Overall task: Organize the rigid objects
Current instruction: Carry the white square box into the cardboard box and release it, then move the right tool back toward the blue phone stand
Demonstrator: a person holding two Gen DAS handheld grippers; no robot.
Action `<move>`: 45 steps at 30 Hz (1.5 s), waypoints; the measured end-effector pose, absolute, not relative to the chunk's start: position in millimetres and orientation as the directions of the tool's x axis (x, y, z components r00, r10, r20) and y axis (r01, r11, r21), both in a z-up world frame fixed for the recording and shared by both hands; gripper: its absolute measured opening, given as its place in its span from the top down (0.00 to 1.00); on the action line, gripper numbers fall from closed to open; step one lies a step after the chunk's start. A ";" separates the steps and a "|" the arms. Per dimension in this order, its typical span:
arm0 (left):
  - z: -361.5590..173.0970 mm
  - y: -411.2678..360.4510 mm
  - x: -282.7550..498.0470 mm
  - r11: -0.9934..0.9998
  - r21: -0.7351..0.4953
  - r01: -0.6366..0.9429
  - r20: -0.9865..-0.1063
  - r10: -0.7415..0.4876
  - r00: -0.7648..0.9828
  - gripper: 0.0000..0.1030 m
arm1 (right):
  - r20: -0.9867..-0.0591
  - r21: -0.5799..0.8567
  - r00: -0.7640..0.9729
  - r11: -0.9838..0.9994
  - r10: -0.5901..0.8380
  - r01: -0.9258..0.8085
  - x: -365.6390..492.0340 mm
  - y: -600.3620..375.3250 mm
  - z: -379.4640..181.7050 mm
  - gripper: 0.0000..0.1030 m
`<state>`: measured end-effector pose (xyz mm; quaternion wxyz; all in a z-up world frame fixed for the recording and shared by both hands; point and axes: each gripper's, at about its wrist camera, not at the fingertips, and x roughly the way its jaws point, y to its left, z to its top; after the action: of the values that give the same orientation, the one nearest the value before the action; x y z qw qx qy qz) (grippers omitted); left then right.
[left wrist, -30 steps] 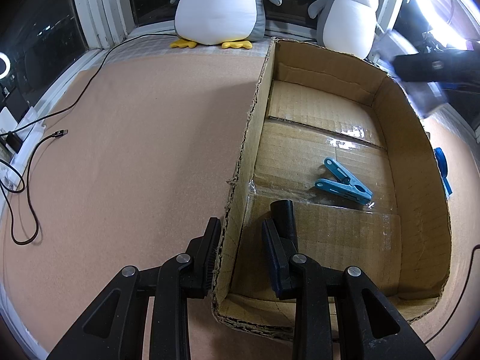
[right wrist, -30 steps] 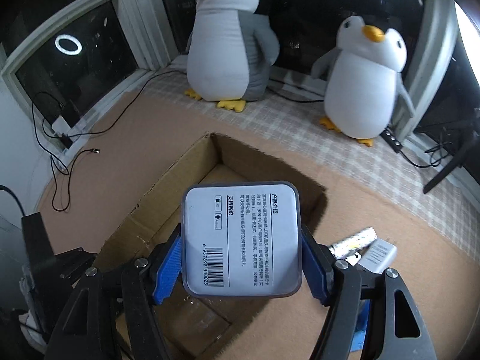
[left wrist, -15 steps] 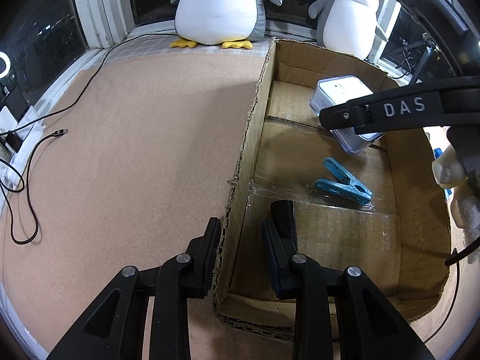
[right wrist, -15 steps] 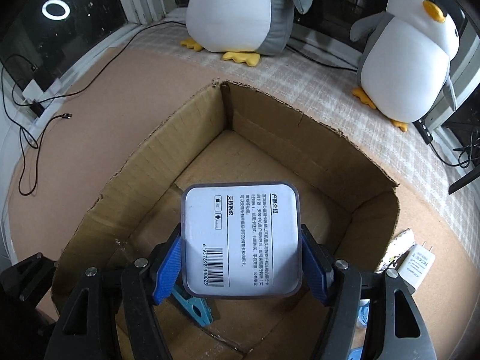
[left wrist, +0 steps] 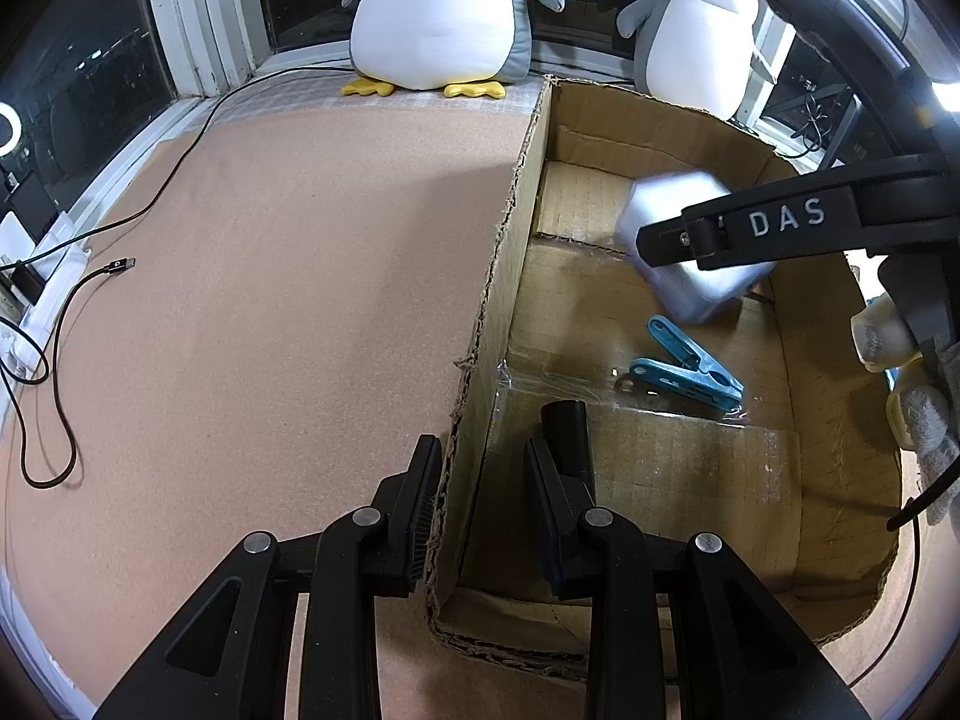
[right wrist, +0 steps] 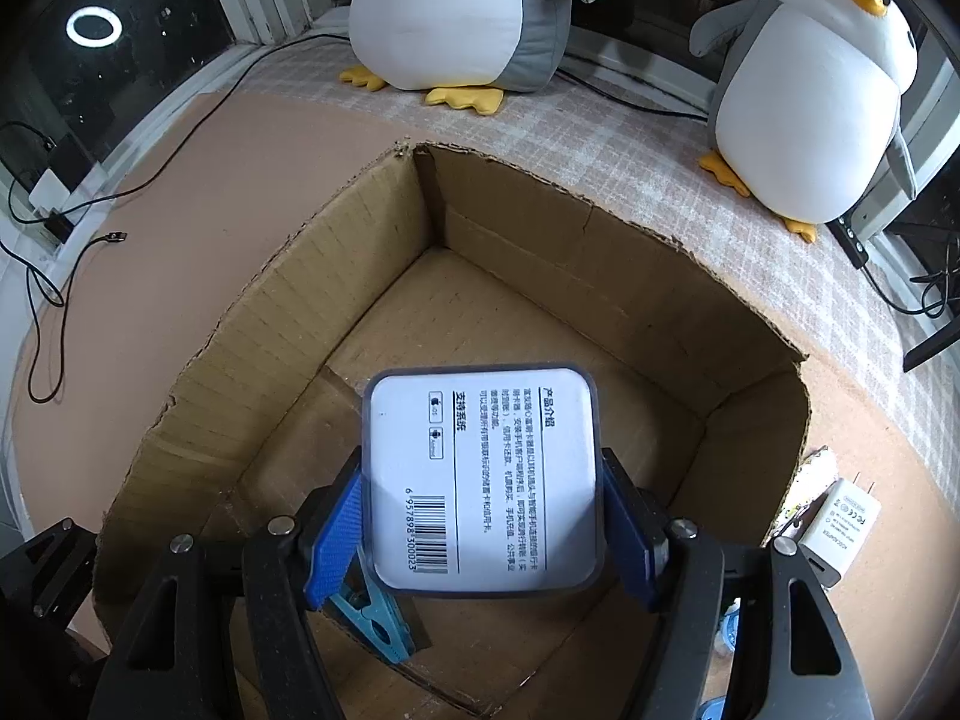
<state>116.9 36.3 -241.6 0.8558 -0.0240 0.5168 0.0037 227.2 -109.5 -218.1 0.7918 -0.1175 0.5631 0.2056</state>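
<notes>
An open cardboard box (left wrist: 498,276) lies on the pinkish mat, and a blue clothespin (left wrist: 690,369) rests on its floor. My left gripper (left wrist: 480,468) is open and straddles the box's near left wall, one finger outside and one inside. My right gripper (right wrist: 483,480) is shut on a small white packaged box (right wrist: 480,432) with a barcode label, holding it low inside the cardboard box (right wrist: 270,324) above the clothespin (right wrist: 372,624). In the left wrist view the white box (left wrist: 678,198) looks blurred behind one of the right gripper's fingers (left wrist: 750,228).
Two plush penguins (left wrist: 438,6) (left wrist: 696,30) stand behind the cardboard box by the window. A white charger (right wrist: 840,516) and a small patterned item (right wrist: 810,474) lie outside the right wall. A black cable (left wrist: 60,312) runs along the mat's left edge. A gloved hand (left wrist: 918,420) is at right.
My right gripper has carried the white box from above the rim down into the cardboard box, closer to the clothespin. The left gripper has not moved.
</notes>
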 end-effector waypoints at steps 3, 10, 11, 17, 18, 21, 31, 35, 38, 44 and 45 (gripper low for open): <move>-241.1 36.9 116.9 0.999 -0.039 -0.031 -0.885 -0.020 0.465 0.70 | -0.930 0.044 0.304 0.886 0.205 -0.462 225.8 -109.7 -210.6 0.26; -240.9 37.8 116.5 0.999 -0.040 -0.031 -0.885 -0.021 0.466 0.70 | -0.916 0.070 0.328 0.895 0.233 -0.440 220.3 -122.1 -198.3 0.26; -240.9 37.7 116.5 0.999 -0.039 -0.031 -0.885 -0.020 0.466 0.70 | -0.912 0.079 0.331 0.896 0.242 -0.437 219.8 -125.1 -195.4 0.26; -240.7 37.9 116.4 0.999 -0.038 -0.030 -0.885 -0.020 0.466 0.70 | -0.874 0.141 0.369 0.892 0.316 -0.429 203.8 -148.3 -167.3 0.26; -240.7 37.9 116.5 0.999 -0.037 -0.029 -0.885 -0.019 0.466 0.70 | -0.867 0.153 0.373 0.889 0.330 -0.432 200.5 -153.4 -162.0 0.26; -240.6 38.5 116.4 0.999 -0.037 -0.029 -0.885 -0.019 0.466 0.70 | -0.843 0.186 0.395 0.887 0.364 -0.423 190.5 -173.6 -146.9 0.26; -240.7 38.5 116.2 0.999 -0.037 -0.029 -0.884 -0.019 0.466 0.70 | -0.839 0.221 0.433 0.934 0.329 -0.281 163.4 -286.2 -134.6 0.26; -240.7 38.2 116.7 0.999 -0.031 -0.026 -0.885 -0.016 0.466 0.70 | -0.873 0.230 0.384 0.948 0.301 -0.221 159.6 -323.0 -157.3 0.26; -240.6 38.1 117.0 0.999 -0.031 -0.025 -0.885 -0.015 0.466 0.70 | -0.886 0.249 0.346 0.947 0.308 -0.204 158.0 -339.8 -176.2 0.25; -240.8 38.9 116.8 0.999 -0.027 -0.024 -0.885 -0.013 0.466 0.70 | -0.899 0.310 0.258 0.931 0.353 -0.193 168.0 -359.6 -214.8 0.23; -240.8 38.9 116.8 0.999 -0.027 -0.024 -0.885 -0.013 0.466 0.70 | -0.896 0.327 0.252 0.928 0.365 -0.180 172.1 -364.3 -219.9 0.23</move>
<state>116.8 38.9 -240.8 0.8558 -0.0177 0.5169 0.0032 172.1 -364.3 -219.9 0.7871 0.0788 0.5868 0.1730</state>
